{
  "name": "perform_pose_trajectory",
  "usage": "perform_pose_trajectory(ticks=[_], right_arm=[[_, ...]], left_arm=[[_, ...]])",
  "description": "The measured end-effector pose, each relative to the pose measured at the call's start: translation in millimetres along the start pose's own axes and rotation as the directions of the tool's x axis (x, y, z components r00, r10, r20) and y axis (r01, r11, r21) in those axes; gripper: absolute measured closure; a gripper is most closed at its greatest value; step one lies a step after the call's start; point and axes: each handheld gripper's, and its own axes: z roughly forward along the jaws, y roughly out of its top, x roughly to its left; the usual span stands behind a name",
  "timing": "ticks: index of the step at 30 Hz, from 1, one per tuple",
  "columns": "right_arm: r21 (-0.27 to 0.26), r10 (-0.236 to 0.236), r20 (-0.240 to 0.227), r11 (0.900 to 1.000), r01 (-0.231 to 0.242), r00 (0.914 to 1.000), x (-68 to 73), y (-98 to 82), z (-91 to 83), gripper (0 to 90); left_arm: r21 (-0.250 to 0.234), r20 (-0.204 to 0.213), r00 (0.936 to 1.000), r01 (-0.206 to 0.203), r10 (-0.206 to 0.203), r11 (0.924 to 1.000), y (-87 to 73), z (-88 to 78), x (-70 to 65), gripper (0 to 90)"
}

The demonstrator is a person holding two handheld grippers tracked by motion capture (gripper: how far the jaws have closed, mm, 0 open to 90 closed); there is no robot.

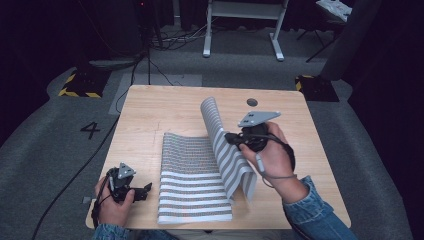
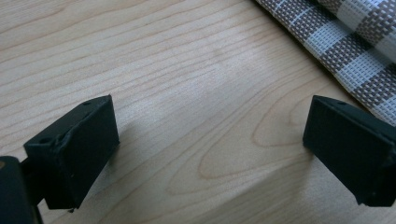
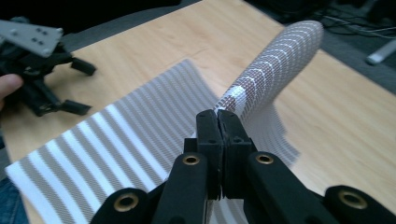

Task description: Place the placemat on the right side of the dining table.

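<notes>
A grey-and-white striped woven mat (image 1: 192, 180) lies on the wooden table (image 1: 150, 110). Its right side is lifted and curled up over the flat part (image 1: 222, 140). My right gripper (image 1: 229, 138) is shut on that raised edge, and in the right gripper view the jaws pinch the mat's edge (image 3: 243, 93) as it arcs away. My left gripper (image 1: 148, 189) rests low near the table's front left, just left of the mat, jaws wide open over bare wood (image 2: 210, 135). A corner of the mat (image 2: 345, 51) lies beside its right finger (image 2: 348, 144).
A small round hole (image 1: 252, 102) sits in the tabletop near the far edge. Grey carpet surrounds the table, with cables, a white stand's legs (image 1: 242, 30) and yellow-black marked bases (image 1: 80, 82) behind. Bare wood lies to the left and far side of the mat.
</notes>
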Motion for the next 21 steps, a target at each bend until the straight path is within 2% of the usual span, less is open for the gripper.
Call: perform_pose_trajectory(ticks=[4,9,14,21], right_arm=[[-0.009,0.014,0.063,1.0,-0.014,0.9979,-21.7,-3.2,-19.4,89.3],[-0.021,0.046,0.141,0.999,-0.043,0.989,-50.8,-9.5,-39.9,89.3],[-0.029,0.066,0.212,0.998,-0.062,0.9751,-77.4,-17.9,-54.0,89.3],[-0.05,0.098,0.282,0.995,-0.087,0.9545,-103.7,-27.8,-69.4,89.4]], left_arm=[[0.005,0.003,1.0,0.001,-0.001,1.0,1.3,1.4,0.5,1.2],[0.002,0.003,1.0,0.008,-0.008,1.0,1.9,2.4,0.3,0.2],[0.003,0.004,1.0,0.009,-0.009,1.0,1.9,2.4,0.4,0.2],[0.005,0.004,1.0,0.008,-0.008,1.0,2.0,2.2,0.4,0.2]])
